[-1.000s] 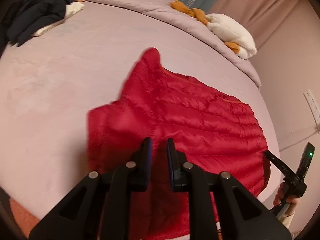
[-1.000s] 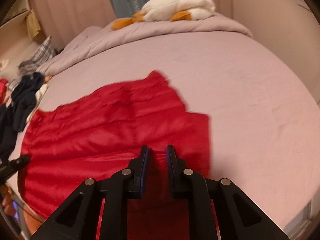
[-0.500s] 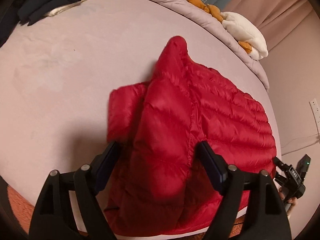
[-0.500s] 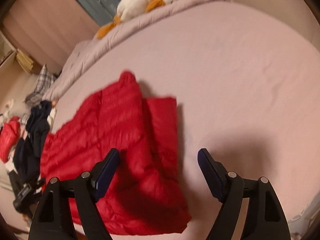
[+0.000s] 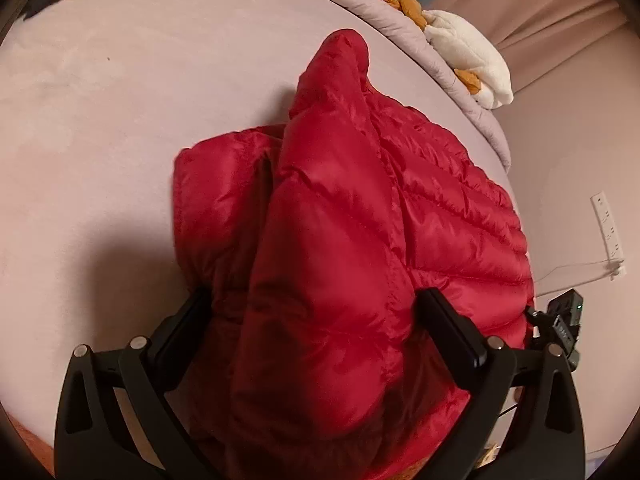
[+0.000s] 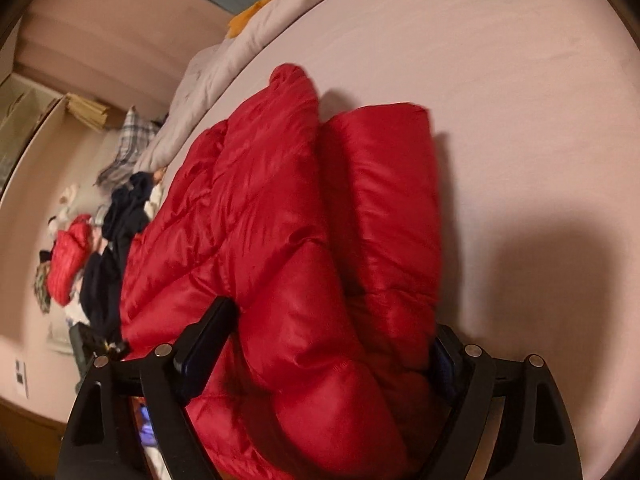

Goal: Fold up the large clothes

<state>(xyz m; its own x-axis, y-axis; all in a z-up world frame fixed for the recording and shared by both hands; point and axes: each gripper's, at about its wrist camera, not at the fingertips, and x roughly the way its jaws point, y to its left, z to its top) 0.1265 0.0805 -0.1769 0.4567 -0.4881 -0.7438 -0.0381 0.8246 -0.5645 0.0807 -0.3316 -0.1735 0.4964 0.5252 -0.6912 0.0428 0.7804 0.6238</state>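
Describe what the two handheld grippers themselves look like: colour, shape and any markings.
Both are matte black plastic. The left gripper has two angled arms with triangular cut-outs, round silver pins at the joints, and flat rectangular finger pads. The right gripper is built the same, its pads showing a dark blue face. No printed markings or cables are visible on either.

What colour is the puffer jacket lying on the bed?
Red: the quilted puffer jacket shows it best in the left wrist view.

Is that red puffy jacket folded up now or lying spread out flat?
Partly folded. The red jacket lies on the bed with one panel doubled over another, a sleeve-like roll alongside; it isn't a compact bundle yet.
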